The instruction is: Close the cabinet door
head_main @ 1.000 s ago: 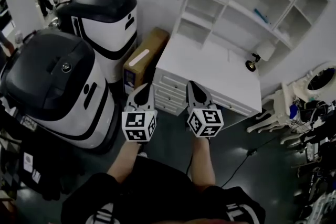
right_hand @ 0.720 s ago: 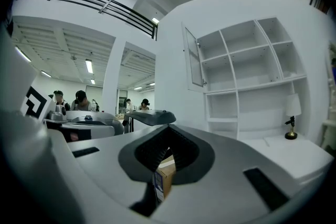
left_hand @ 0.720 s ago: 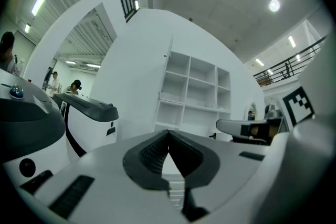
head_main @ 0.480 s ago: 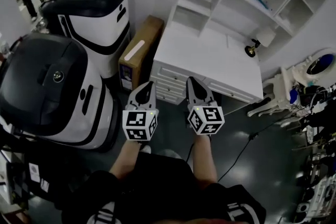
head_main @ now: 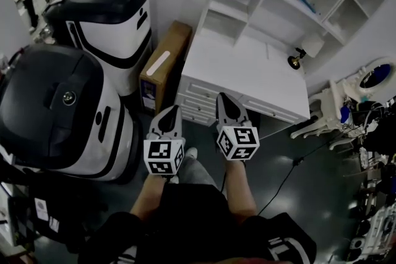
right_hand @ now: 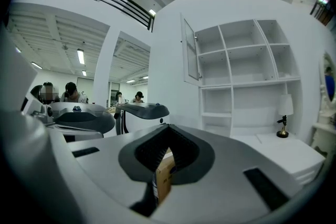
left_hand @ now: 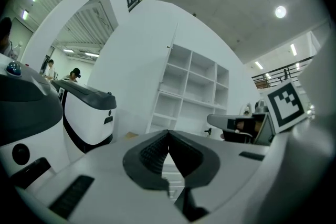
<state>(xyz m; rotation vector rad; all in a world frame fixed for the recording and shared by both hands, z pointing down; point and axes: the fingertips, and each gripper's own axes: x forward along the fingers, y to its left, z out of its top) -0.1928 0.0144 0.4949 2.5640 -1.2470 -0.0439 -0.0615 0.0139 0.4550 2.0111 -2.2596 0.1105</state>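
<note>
You're on the approach with left tool (head_main: 171, 112) and right tool (head_main: 222, 99) closed, empty; next reach the open door (right_hand: 190, 50) at twelve o'clock, push it shut.

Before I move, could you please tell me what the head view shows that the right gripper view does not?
Only the head view shows the person's forearms, the marker cubes on the grippers, the dark floor and a cable on it. Only the right gripper view shows the ceiling lights; it also shows the cabinet door plainly, standing open at the shelf unit's upper left. Both show the shelf unit, lamp, white desk, cardboard box and black-and-white machines.
</note>
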